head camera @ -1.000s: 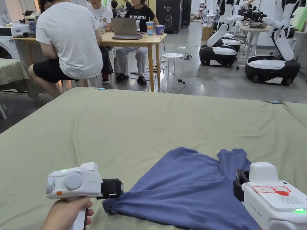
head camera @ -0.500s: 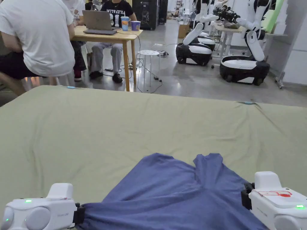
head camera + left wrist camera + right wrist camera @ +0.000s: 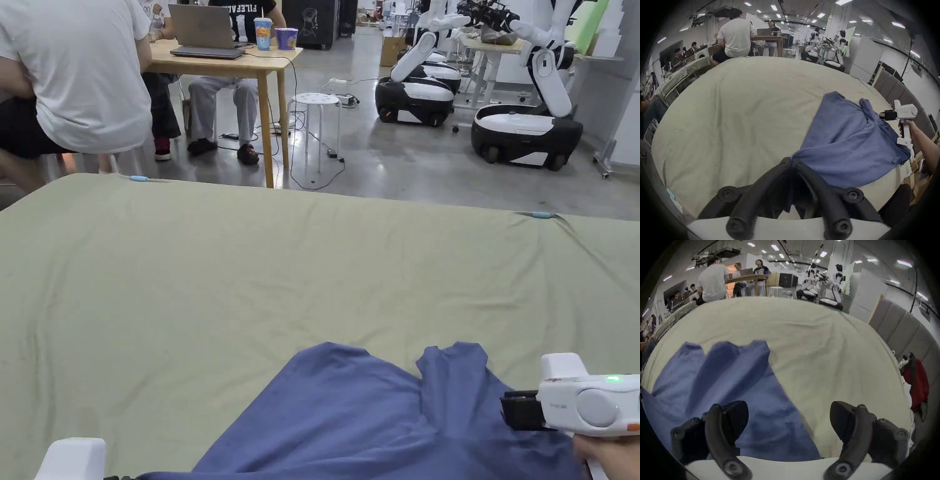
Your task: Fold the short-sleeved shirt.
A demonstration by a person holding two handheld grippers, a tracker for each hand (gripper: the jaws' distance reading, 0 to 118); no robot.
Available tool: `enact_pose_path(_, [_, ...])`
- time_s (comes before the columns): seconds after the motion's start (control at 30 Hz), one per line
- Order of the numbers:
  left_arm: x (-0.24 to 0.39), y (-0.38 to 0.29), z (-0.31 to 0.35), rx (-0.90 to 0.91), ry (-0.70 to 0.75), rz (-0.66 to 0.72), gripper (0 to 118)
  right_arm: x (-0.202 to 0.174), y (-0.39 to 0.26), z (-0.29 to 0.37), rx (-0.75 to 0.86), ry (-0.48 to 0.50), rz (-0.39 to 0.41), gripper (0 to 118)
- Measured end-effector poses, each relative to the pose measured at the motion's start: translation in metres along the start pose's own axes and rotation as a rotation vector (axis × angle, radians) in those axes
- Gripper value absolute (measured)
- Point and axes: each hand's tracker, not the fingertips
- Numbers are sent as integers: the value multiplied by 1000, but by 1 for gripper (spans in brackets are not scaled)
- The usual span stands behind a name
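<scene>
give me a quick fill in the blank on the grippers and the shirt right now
1. The left gripper is ____ on a corner of the blue shirt.
2. The right gripper has its jaws ____.
3. The shirt lies on a ____ sheet.

Missing words: shut; open; green

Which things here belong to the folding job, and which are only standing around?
Belong to the job:
- blue shirt
- left gripper, jaws shut on the shirt
- right gripper, jaws open
- green cloth-covered table

Standing around:
- laptop
- two cups
- white stool
- red bag
</scene>
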Motion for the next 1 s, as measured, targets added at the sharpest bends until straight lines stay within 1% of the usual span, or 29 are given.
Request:
enact_pose_path(0.03, [1,0,-2,-3,1,0,0,-3,-5,-5,-45,-15,-5,104])
enact_pose_path(0.07, [0,1,-5,-11,1,-3,0,-5,-11,-8,-90,6,-25,88])
enact_pose_path(0.1, [1,1,-6,-12,4,-3,0,-5,-16,-5,-69,83,-81,70])
enact_pose_path(0.13, [1,2,-8,-17,4,-5,0,-6,-18,7,-6,77,-122,56])
enact_pose_path(0.17, [2,2,-10,-27,2,-5,0,-11,-19,15,11,14,-108,22])
enact_pose_path(0.2, [1,3,-12,-35,1,-3,0,-14,-21,20,8,30,-94,3])
enact_pose_path(0.3, [6,7,-13,-33,0,-5,0,-25,-25,54,44,43,-70,3])
enact_pose_path(0.37, [4,13,-14,-15,5,-15,0,-30,-23,86,129,15,-43,3])
enact_pose_path(0.43, [9,22,-12,6,15,-59,0,-30,-17,121,199,26,-36,3])
enact_pose_path(0.5, [9,34,-7,37,8,-52,0,-32,-10,159,279,7,-4,3])
enact_pose_path(0.57, [17,55,3,118,38,-69,0,-34,-1,202,363,-35,47,3])
enact_pose_path(0.67, [38,91,23,227,106,-148,0,-34,16,259,503,-140,125,3])
enact_pose_path(0.7, [43,104,30,260,118,-161,0,-32,23,274,529,-164,136,3])
enact_pose_path(0.77, [55,137,44,322,151,-191,0,-23,41,306,581,-192,122,3])
enact_pose_path(0.83, [66,168,56,379,197,-259,0,-13,63,329,628,-222,110,3])
enact_pose_path(0.93, [79,217,81,459,231,-247,0,2,100,359,702,-298,102,3])
enact_pose_path(1.0, [84,249,91,493,262,-254,0,12,123,375,730,-301,80,3])
